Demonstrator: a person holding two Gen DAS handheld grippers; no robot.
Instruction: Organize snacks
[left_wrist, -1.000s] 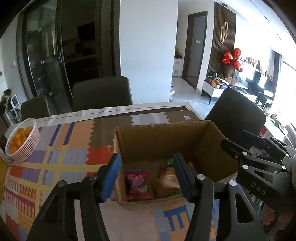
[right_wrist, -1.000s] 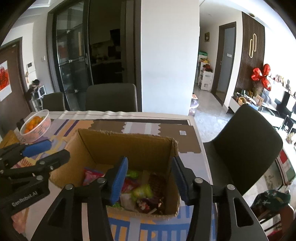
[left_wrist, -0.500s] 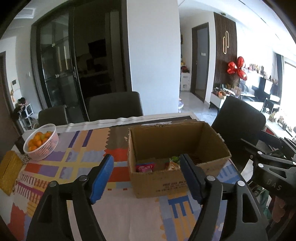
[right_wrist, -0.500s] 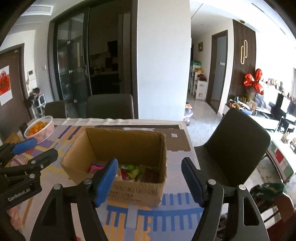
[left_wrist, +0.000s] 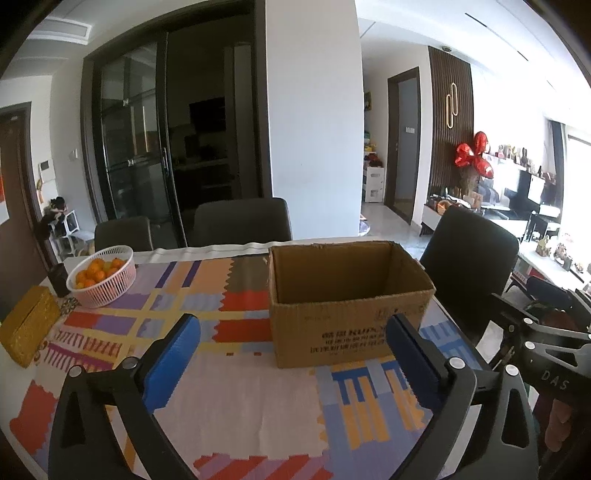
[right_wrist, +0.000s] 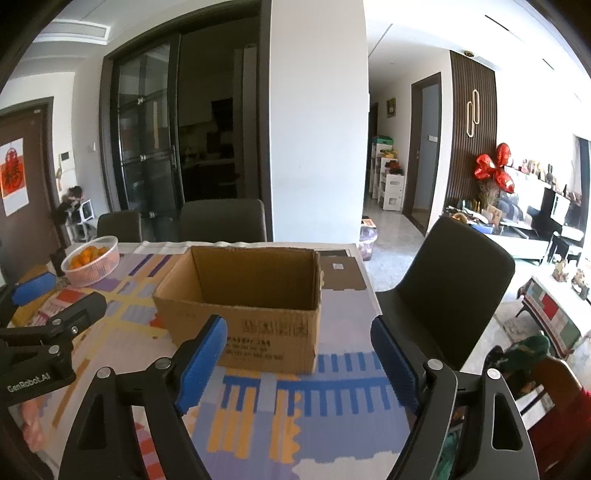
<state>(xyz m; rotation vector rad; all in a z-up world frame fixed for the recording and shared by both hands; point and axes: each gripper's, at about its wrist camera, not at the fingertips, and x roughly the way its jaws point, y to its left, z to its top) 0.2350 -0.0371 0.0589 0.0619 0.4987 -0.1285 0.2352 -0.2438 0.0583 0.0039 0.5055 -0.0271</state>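
An open cardboard box (left_wrist: 343, 310) stands on the patterned tablecloth (left_wrist: 236, 398); it also shows in the right wrist view (right_wrist: 243, 314). Its inside is hidden from this low angle, so no snacks are visible. My left gripper (left_wrist: 293, 350) is open and empty, held back from the box's near side. My right gripper (right_wrist: 299, 354) is open and empty, also in front of the box. Each gripper shows at the edge of the other's view.
A white basket of oranges (left_wrist: 101, 275) sits at the far left of the table, with a yellow box (left_wrist: 26, 328) nearer the left edge. Dark chairs (left_wrist: 242, 219) stand behind the table and one (right_wrist: 447, 288) at its right end.
Both grippers have pulled back and dropped lower from over the box and opened wider. The snacks inside the box are no longer visible.
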